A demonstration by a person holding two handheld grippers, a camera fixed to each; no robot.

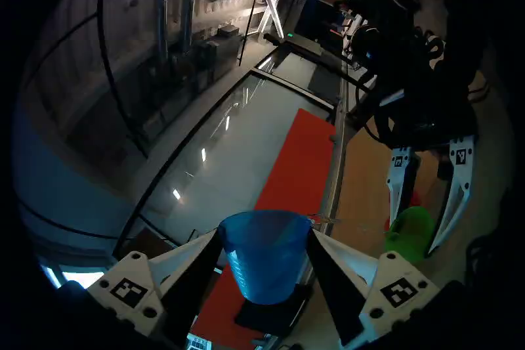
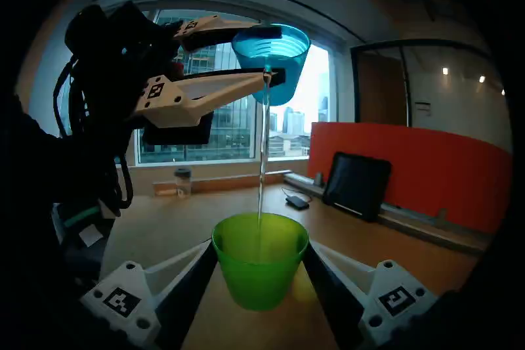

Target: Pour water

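In the right gripper view, the left claw [image 2: 279,53] reached in from the upper left, high above the counter [image 2: 164,225], with a dark-sleeved arm and loops of cable behind it. Its two fingers were clamped on the sides of a blue cup [image 2: 289,61], which was tipped over toward the near side. A thin stream of water [image 2: 262,153] ran from the blue cup's lower rim straight down into a green cup [image 2: 259,271] below it. The right claw [image 2: 260,245] gripped that green cup, upright, one finger pressed to each side; whether its base touched the counter could not be told. Behind them stood a window [image 2: 223,133], and to the right a black panel [image 2: 357,186] leaned against an orange partition [image 2: 426,166].

In the left gripper view, the left claw [image 1: 264,235] held the blue cup [image 1: 266,264] squeezed between its fingers at the near edge. Farther right, the right claw [image 1: 415,228] pointed down around the green cup [image 1: 407,241], with the water [image 1: 348,224] crossing as a fine line between the two cups.
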